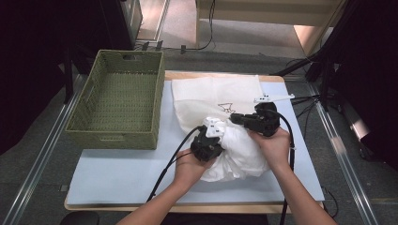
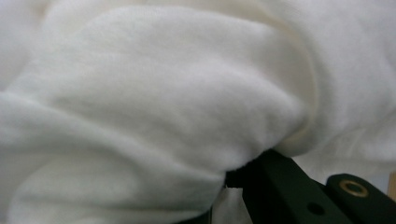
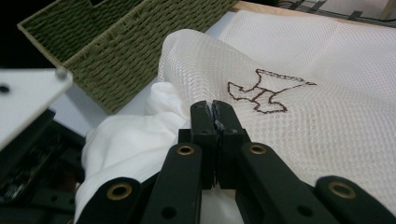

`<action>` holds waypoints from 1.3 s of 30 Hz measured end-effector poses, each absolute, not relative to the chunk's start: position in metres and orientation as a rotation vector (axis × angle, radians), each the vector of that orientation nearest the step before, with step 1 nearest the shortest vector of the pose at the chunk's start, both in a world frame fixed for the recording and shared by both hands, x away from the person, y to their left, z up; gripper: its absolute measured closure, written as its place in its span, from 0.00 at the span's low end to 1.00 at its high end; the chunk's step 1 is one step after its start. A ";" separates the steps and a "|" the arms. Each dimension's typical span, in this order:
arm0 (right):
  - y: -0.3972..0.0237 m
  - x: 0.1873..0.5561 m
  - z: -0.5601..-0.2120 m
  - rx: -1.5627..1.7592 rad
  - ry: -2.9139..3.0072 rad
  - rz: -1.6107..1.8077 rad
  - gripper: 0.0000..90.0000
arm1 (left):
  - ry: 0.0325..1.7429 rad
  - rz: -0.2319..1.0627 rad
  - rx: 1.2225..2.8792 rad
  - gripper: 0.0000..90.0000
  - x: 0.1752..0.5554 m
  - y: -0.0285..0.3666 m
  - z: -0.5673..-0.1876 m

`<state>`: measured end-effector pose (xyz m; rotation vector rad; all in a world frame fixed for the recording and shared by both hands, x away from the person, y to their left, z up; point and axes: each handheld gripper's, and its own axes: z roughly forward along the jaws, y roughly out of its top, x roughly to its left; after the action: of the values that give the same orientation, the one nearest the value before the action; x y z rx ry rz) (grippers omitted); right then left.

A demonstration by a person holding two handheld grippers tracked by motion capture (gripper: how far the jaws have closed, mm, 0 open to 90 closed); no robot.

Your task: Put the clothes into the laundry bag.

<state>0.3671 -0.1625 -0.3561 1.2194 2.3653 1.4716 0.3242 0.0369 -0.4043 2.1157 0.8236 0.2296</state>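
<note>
Between my two sets of fingers sits the white garment (image 1: 239,152), half stuffed into the mesh laundry bag (image 1: 213,93). My right fingers (image 3: 215,109) are clenched on the bag's edge; my left fingers (image 1: 206,145), clamped in the bundle, are nearer it (bag mouth faces me). Left of the bag stands the green basket (image 1: 117,101), on the counter (image 1: 112,173).

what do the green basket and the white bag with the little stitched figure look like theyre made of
Basket: looks like woven cord or paper rope, matt olive green; the ribbed weave shows. Bag: seems a fine white mesh fabric, probably synthetic; a small grid texture shows around the dark stitched outline.
</note>
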 end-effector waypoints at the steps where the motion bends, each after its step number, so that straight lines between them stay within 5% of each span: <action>1: -0.163 0.367 -0.356 1.218 2.366 1.475 1.00 | 0.817 0.237 2.122 1.00 0.328 0.036 -0.400; 24: -0.167 0.362 -0.346 1.182 2.357 1.521 1.00 | 0.970 0.164 2.101 1.00 0.386 0.029 -0.409; 36: -0.167 0.361 -0.346 1.192 2.364 1.542 1.00 | 0.975 0.236 2.128 1.00 0.395 0.020 -0.411; 39: -0.165 0.361 -0.346 1.184 2.373 1.545 1.00 | 1.037 0.163 2.068 1.00 0.405 0.025 -0.415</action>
<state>0.3608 -0.1655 -0.3463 1.1841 2.3733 1.5448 0.4047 0.0246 -0.4148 2.0685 1.0374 0.1626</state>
